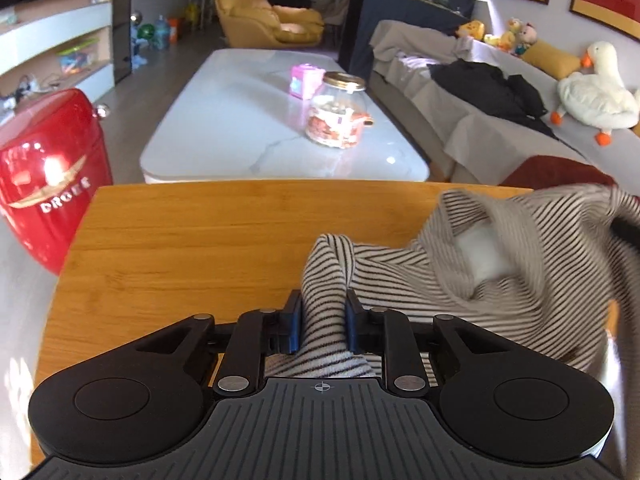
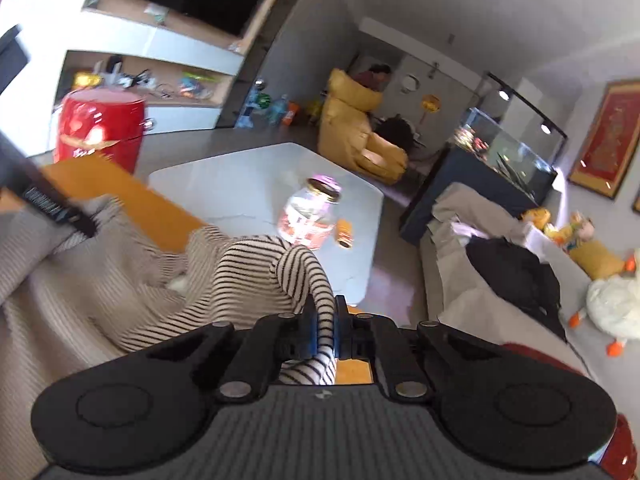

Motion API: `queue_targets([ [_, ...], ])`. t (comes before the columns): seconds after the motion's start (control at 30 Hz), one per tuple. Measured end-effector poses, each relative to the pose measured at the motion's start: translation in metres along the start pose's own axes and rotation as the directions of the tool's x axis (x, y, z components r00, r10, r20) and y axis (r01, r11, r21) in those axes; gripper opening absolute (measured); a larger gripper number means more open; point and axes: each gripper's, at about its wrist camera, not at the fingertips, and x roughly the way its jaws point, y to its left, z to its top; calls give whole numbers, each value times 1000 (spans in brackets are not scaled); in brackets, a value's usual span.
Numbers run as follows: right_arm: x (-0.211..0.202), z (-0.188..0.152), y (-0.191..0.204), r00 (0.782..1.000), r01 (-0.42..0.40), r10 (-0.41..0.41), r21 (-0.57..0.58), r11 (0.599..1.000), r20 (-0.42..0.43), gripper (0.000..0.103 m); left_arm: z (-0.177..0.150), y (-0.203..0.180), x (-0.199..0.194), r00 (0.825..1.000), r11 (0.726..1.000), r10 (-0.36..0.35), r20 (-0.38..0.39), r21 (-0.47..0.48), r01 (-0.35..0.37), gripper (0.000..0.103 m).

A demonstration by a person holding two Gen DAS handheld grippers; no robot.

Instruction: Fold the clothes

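Note:
A black-and-white striped garment (image 1: 500,272) lies bunched over the right part of a wooden table (image 1: 200,248). My left gripper (image 1: 322,326) is shut on a fold of this striped garment just above the table. In the right wrist view my right gripper (image 2: 324,330) is shut on another bunched part of the striped garment (image 2: 256,280) and holds it raised and tilted. The left gripper's black body (image 2: 48,196) shows at the left edge of that view, over the cloth.
Beyond the wooden table stands a white marble coffee table (image 1: 240,120) with a glass jar (image 1: 338,116) and a pink box (image 1: 306,80). A red round bin (image 1: 48,172) stands at left. A covered sofa (image 1: 480,112) with dark clothes and a plush goose is at right.

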Motion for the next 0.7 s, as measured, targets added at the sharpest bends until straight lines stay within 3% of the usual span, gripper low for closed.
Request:
queue_targets([
  [0.1, 52, -18, -12, 993, 8, -1, 64, 998, -118, 5, 0, 19, 9, 992, 992, 124, 12, -26, -123, 14],
  [0.17, 75, -31, -3, 984, -4, 11, 43, 999, -175, 5, 0, 31, 12, 990, 988, 141, -3, -57, -141, 14],
  [0.23, 82, -38, -1, 981, -19, 26, 39, 999, -190, 6, 0, 34, 9, 991, 989, 135, 2, -68, -135, 23],
  [0.27, 75, -37, -4, 985, -27, 36, 51, 998, -170, 6, 0, 35, 5, 991, 988, 136, 7, -69, -135, 27],
  [0.33, 62, -35, -11, 990, -46, 55, 74, 996, -130, 18, 0, 34, -7, 992, 990, 121, 27, -77, -119, 42],
  [0.37, 55, -35, -15, 992, -55, 64, 86, 995, -110, 36, 1, 33, -15, 993, 991, 110, 39, -82, -106, 47],
  [0.4, 39, -35, -20, 994, -63, 70, 82, 995, -80, 49, 1, 32, -23, 994, 992, 94, 52, -88, -90, 58],
  [0.53, -36, -44, -31, 989, -140, 142, 57, 988, -33, 53, -5, 16, -62, 993, 996, -29, 115, -86, 39, 91],
  [0.63, -92, -62, -18, 966, -253, 254, 25, 967, -44, 53, -20, -3, -84, 985, 993, -104, 139, -37, 110, 98],
  [0.7, -121, -76, 3, 934, -351, 350, -7, 936, -70, 54, -31, -14, -90, 982, 992, -125, 142, -10, 128, 100],
])
